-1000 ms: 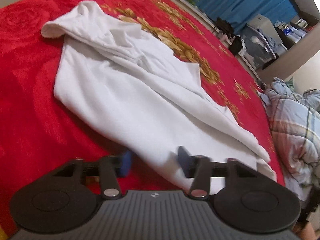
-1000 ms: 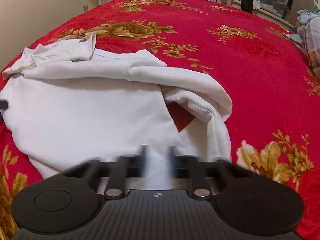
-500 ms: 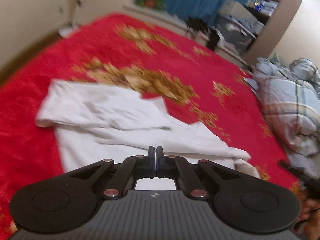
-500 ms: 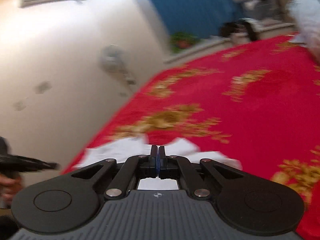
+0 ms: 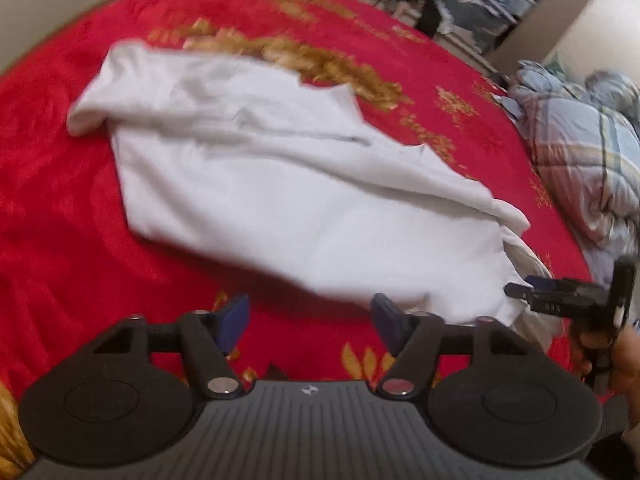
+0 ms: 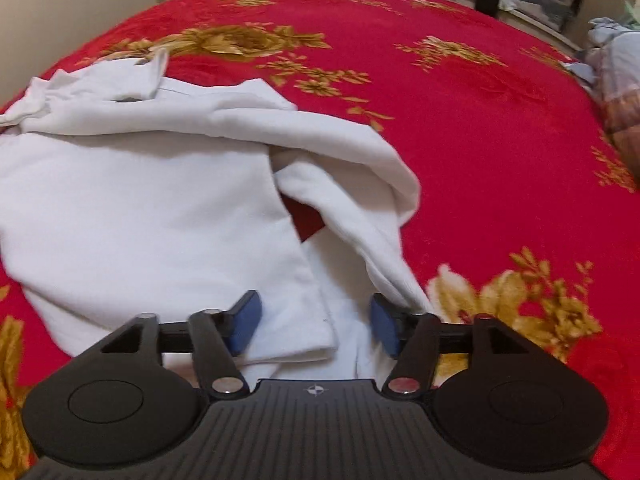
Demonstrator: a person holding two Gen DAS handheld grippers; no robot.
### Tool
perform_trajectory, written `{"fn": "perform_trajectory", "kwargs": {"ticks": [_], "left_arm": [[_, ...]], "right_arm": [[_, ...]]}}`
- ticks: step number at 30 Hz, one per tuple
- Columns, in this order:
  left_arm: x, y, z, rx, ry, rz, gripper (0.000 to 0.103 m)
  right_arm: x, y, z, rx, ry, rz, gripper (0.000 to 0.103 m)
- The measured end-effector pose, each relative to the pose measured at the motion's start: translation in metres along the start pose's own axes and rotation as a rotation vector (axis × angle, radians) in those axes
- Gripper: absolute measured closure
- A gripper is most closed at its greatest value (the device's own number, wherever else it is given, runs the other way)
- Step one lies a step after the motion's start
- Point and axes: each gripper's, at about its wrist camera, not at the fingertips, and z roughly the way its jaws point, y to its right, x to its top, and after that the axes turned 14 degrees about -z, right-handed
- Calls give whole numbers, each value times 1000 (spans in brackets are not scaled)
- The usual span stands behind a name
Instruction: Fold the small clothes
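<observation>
A white garment (image 5: 280, 184) lies partly folded on the red bedspread (image 5: 56, 208), a sleeve laid across its top. My left gripper (image 5: 310, 326) is open and empty, low over the spread just before the garment's near hem. My right gripper (image 6: 314, 324) is open, its blue pads either side of the garment's (image 6: 152, 216) near corner edge, holding nothing. The right gripper also shows at the right edge of the left wrist view (image 5: 560, 300), at the garment's right corner.
The red spread with gold flowers (image 6: 500, 128) covers the bed. A plaid blue quilt (image 5: 580, 152) is heaped at the bed's right side. Shelves and storage boxes (image 5: 472, 4) stand beyond the far edge. A cream wall (image 6: 60, 8) runs along the left.
Half a second ago both grippers were shut and raised, looking across the room. Now both are open and down at the garment's near edge.
</observation>
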Motion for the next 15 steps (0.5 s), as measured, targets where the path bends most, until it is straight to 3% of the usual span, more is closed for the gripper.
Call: {"fn": "perform_trajectory", "kwargs": {"ticks": [3,5,6,7,8,10,12,15], "left_arm": [[16,-13,12,-31,-15,-126,28],[26,-17,15,-16,15,-171,28],[30,-20,16,-3,29,-188,29],[34,-22,17,3,30,-209,30],[38,-25,19,-1,24,-231,33],[42,-28,23,-7,8,-253,56],[45,-24,24,28,19,-219,98],[49,-14,13,10,83,-155,99]], "right_arm": [[0,-7,1,0,-8,-29,41],[-2,-9,-2,6,-3,-56,54],[-2,-9,-4,9,4,-58,71],[-1,-10,-9,7,19,-63,94],[1,-6,-15,11,35,-64,97],[4,-2,-31,50,92,-56,98],[9,3,-52,107,176,-58,98],[15,26,-83,224,342,33,98]]}}
